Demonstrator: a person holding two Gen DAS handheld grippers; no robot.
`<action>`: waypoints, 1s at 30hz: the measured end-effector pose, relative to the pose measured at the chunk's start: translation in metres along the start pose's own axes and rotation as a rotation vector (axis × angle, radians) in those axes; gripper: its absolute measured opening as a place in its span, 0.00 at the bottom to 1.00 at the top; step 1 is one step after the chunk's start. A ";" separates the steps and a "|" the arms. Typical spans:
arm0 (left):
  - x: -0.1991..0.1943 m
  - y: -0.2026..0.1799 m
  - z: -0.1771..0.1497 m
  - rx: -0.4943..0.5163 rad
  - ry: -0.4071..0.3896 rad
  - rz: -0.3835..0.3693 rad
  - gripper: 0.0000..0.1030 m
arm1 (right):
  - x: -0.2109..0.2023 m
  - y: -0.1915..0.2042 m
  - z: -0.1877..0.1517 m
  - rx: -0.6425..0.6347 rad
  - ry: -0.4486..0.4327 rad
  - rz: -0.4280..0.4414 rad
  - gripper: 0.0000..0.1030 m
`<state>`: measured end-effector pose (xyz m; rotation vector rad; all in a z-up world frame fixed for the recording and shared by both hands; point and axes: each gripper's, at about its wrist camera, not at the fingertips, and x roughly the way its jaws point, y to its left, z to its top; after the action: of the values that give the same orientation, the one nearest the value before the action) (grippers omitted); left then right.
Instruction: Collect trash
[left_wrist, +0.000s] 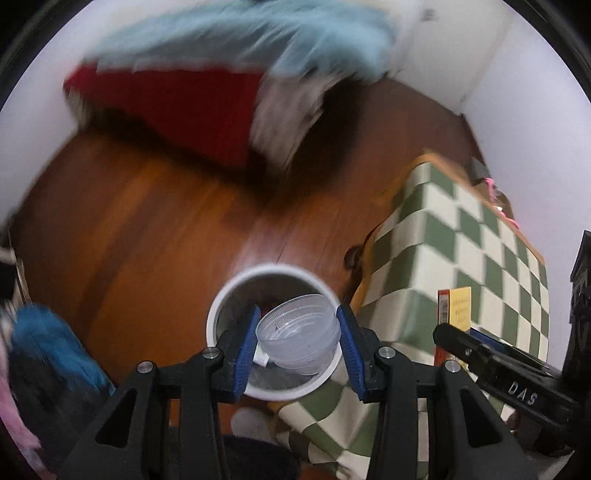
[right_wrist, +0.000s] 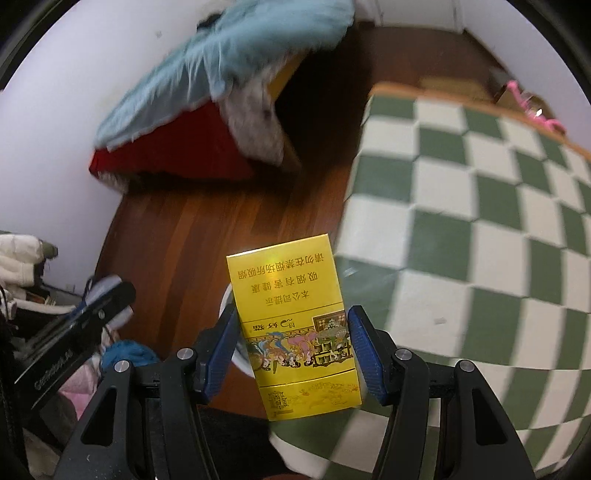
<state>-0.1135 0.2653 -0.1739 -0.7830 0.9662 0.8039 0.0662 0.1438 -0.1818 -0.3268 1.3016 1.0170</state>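
Trash in transit, two pieces, one per hand. Left hand-held gripper (left_wrist: 297, 341) pinching clear plastic cup (left_wrist: 299, 341) between blue pads, cup hanging directly over white wastebasket (left_wrist: 229, 295) on wooden floor (left_wrist: 147, 221); some litter already lying inside basket, kind not readable. Right hand-held gripper (right_wrist: 291, 345) pinching yellow cigarette carton (right_wrist: 295, 332) by its long edges, printed face toward camera, carton hanging above floor beside checkered cloth (right_wrist: 480, 221); sliver of white rim showing just behind carton's left edge, probably the same basket.

Step in hand, judged: carrying to bin, cup arriving ahead of carton. Next move calling for spreading left jaws over basket mouth, then clearing left tool aside and centring carton over opening before release; carton being long, tipping it end-down likely helping it drop cleanly.

Surroundings, left to right: blue and pink fabric heap (left_wrist: 48, 343) on floor near basket; red bed base (left_wrist: 177, 107) under pale blue bedding (left_wrist: 240, 40) along far wall, heavily blurred; green-and-white checkered cloth draping worktop at right, its hanging edge touching or overlapping basket rim, possibly crowding the drop. Two tools close together near one opening: collision risk.
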 end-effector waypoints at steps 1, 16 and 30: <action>0.014 0.012 -0.002 -0.030 0.035 -0.016 0.38 | 0.016 0.004 0.001 0.004 0.027 0.000 0.60; 0.084 0.087 -0.013 -0.239 0.189 -0.028 0.93 | 0.189 0.045 0.030 -0.003 0.313 -0.020 0.64; 0.025 0.067 -0.033 -0.070 0.110 0.185 0.99 | 0.122 0.056 0.005 -0.186 0.246 -0.174 1.00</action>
<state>-0.1753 0.2749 -0.2222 -0.8130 1.1258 0.9673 0.0175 0.2311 -0.2719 -0.7139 1.3733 0.9732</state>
